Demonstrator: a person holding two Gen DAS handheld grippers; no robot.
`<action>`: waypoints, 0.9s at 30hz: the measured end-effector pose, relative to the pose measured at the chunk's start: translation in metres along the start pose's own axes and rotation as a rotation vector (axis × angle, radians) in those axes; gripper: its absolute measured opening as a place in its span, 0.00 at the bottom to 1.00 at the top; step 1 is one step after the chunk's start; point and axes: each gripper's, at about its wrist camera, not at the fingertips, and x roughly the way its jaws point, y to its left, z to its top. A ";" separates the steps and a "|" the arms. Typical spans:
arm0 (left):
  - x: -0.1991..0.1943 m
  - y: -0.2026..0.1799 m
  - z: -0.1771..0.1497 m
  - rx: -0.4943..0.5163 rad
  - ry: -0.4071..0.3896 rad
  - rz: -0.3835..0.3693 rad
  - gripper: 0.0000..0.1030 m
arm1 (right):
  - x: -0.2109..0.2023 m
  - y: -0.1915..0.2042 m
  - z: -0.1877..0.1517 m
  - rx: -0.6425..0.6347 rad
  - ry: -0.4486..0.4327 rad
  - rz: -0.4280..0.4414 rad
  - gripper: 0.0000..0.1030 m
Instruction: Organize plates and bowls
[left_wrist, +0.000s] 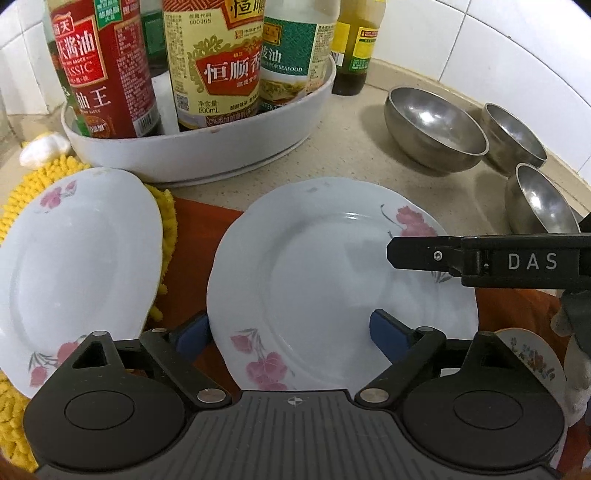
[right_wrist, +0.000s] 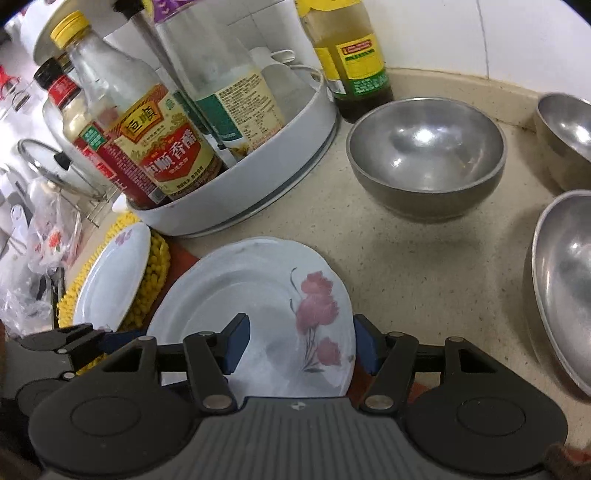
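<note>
Countertop: white tub holds sauce bottles; both tools released.

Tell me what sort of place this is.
Most likely a home kitchen counter: sauce and vinegar bottles stand in a white round tray, steel bowls sit on a speckled countertop against white tiled wall, and flowered plates lie nearby.

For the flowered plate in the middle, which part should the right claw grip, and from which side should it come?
Grip the thin rim of the middle plate at its near right edge, beside the pink flowers, coming in low from the near side. The plate lies flat and wide, so only the rim fits between the fingers. The right claw is open there already; the left claw is open at the near edge.
</note>
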 end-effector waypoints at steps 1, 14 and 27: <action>-0.001 -0.001 0.000 0.003 -0.004 0.004 0.91 | 0.000 0.000 0.000 0.003 -0.001 -0.001 0.55; -0.022 -0.011 0.005 0.019 -0.061 0.001 0.91 | -0.022 0.002 0.001 0.026 -0.043 0.005 0.55; -0.044 -0.042 -0.007 0.109 -0.084 -0.060 0.91 | -0.074 0.005 -0.016 0.080 -0.108 -0.024 0.55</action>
